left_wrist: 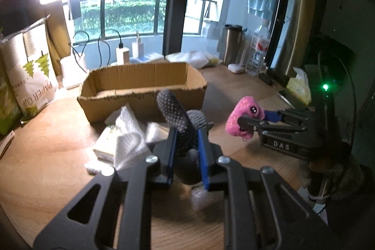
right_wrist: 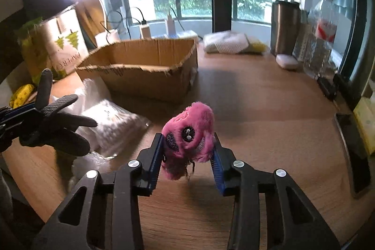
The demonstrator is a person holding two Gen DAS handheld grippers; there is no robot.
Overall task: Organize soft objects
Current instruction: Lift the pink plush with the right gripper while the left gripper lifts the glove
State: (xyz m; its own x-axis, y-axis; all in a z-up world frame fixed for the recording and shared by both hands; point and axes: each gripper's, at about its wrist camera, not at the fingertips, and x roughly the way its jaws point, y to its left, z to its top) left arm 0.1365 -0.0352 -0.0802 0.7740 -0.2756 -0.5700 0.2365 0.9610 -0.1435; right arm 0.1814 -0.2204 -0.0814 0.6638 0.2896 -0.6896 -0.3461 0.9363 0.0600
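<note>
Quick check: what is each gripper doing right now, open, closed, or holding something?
Left gripper: closed on a dark grey dotted knit glove.
Right gripper: closed on a fluffy pink plush toy.

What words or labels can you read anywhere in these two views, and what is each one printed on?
"PAPER CUP": on the white and green package left of the cardboard box.
"DAS": on the black body of the right gripper, seen from the left wrist view.
Small print beside "PAPER CUP": too small to read.
Red label on the clear water bottle: blurred, unreadable.
Package lettering in the right wrist view: blurred and partly hidden.
</note>
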